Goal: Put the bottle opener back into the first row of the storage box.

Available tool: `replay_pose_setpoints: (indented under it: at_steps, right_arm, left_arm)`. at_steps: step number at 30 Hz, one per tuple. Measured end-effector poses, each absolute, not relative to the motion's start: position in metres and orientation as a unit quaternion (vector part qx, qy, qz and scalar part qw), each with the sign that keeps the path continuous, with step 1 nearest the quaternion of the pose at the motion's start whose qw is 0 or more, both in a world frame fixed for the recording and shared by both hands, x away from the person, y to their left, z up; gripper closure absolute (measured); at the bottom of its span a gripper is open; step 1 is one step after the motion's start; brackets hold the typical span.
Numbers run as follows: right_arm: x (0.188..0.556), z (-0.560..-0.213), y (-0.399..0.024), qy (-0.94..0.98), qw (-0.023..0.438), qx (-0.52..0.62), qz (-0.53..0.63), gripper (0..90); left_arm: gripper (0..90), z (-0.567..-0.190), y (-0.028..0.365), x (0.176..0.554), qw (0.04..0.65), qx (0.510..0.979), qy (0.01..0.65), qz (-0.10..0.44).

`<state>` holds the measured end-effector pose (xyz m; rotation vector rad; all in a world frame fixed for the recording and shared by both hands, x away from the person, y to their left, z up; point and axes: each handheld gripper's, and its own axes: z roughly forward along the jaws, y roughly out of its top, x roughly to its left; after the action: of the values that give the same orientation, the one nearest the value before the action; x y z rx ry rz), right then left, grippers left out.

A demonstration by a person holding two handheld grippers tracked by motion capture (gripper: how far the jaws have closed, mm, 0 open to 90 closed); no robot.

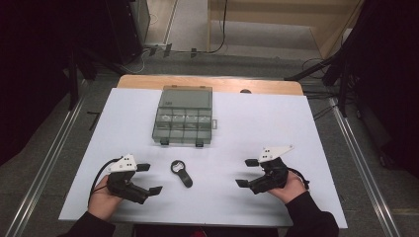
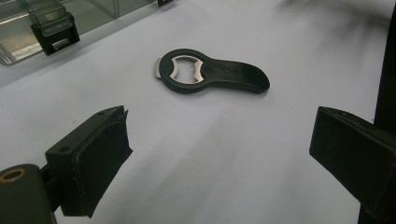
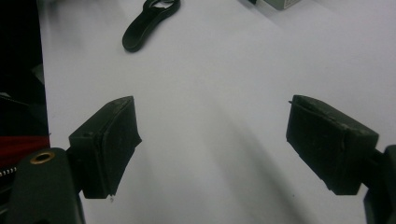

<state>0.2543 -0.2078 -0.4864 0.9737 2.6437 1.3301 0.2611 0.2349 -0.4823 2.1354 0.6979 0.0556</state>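
A black bottle opener (image 1: 182, 173) with a metal head lies flat on the white table (image 1: 257, 123), between the two grippers. My left gripper (image 1: 149, 178) rests near the front left, open, with nothing between its jaws. In the left gripper view the bottle opener (image 2: 212, 72) lies just beyond the jaws. My right gripper (image 1: 247, 173) stands open at the front right, empty; its view catches the bottle opener (image 3: 148, 21) at the top left. A clear plastic compartment box (image 1: 184, 117) sits behind the opener, lid raised.
The compartment box's black latches (image 2: 53, 32) face the front. Bare white tabletop spreads to both sides of the box. Dark stands and cables ring the table on the grey floor (image 1: 59, 148).
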Motion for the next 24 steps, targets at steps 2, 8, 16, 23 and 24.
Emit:
replay_pose_setpoints:
  at_steps: [2, 8, 16, 23, 24]
  right_arm:
    - [0.255, -0.486, -0.207, 0.849, 0.012, 0.31, 0.428, 17.6]
    - [0.259, -0.486, -0.202, 0.852, 0.009, 0.305, 0.426, 17.6]
    - [0.264, -0.484, -0.194, 0.853, 0.007, 0.297, 0.43, 17.7]
    - [0.268, -0.483, -0.187, 0.856, 0.005, 0.29, 0.428, 17.9]
    - [0.268, -0.482, -0.186, 0.856, 0.005, 0.291, 0.428, 18.0]
  left_arm:
    - [4.6, -0.482, 0.235, 0.261, 0.433, 0.856, 0.281, 0.021]
    - [4.6, -0.482, 0.235, 0.261, 0.433, 0.856, 0.281, 0.02]
    - [4.6, -0.482, 0.235, 0.261, 0.433, 0.856, 0.281, 0.02]
    - [4.6, -0.482, 0.235, 0.261, 0.434, 0.856, 0.281, 0.02]
    - [4.6, -0.482, 0.235, 0.261, 0.434, 0.856, 0.281, 0.02]
